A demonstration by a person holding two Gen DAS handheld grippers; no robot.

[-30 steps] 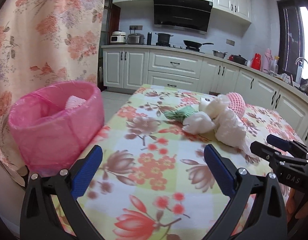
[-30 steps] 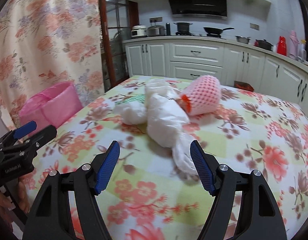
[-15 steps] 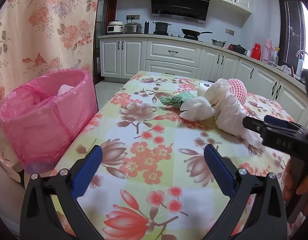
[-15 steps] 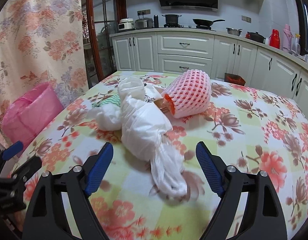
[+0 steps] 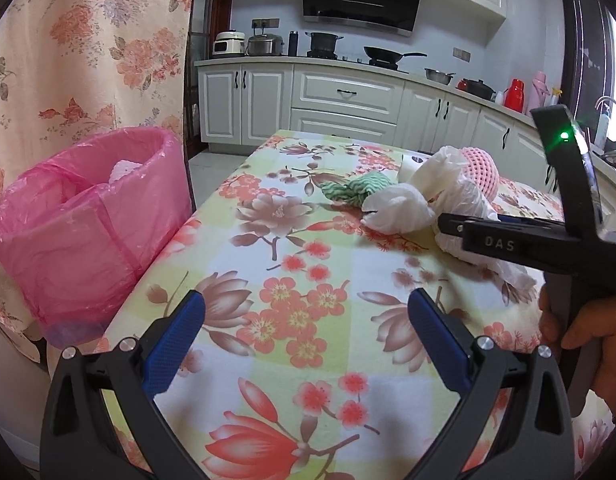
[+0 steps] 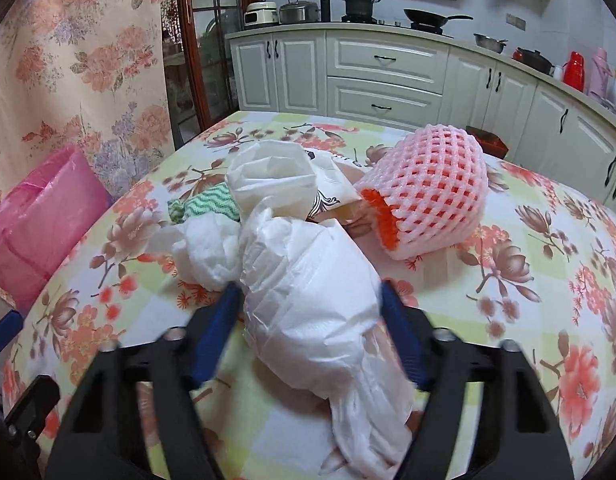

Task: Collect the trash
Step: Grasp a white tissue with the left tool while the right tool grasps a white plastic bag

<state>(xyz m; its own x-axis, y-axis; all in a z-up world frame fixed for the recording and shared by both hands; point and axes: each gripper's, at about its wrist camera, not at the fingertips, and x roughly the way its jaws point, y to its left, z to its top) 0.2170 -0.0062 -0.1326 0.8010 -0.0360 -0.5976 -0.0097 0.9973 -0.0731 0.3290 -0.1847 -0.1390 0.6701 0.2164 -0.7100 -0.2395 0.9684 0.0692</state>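
Note:
A crumpled white plastic bag (image 6: 308,292) lies on the flowered table, and my right gripper (image 6: 309,296) straddles it. Its jaws are closing, and both blue pads touch the bag's sides. In the left wrist view that gripper (image 5: 447,220) reaches in from the right, in a hand, against the same bag (image 5: 459,196). Beside the bag lie a white tissue wad (image 6: 212,248), a green-and-white wrapper (image 6: 204,204), a folded white paper piece (image 6: 272,176) and a pink foam fruit net (image 6: 427,196). My left gripper (image 5: 306,300) hovers open over bare tablecloth, holding nothing.
A pink-lined trash bin (image 5: 88,216) stands off the table's left edge, with some trash inside. A floral curtain (image 5: 88,40) hangs behind it. White kitchen cabinets (image 5: 347,100) run along the far wall. The tablecloth (image 5: 300,280) is bare in front of my left gripper.
My right gripper has moved forward over the white bag, opened wide on the way, then narrowed until its pads reach the bag's sides. My left gripper has hardly moved.

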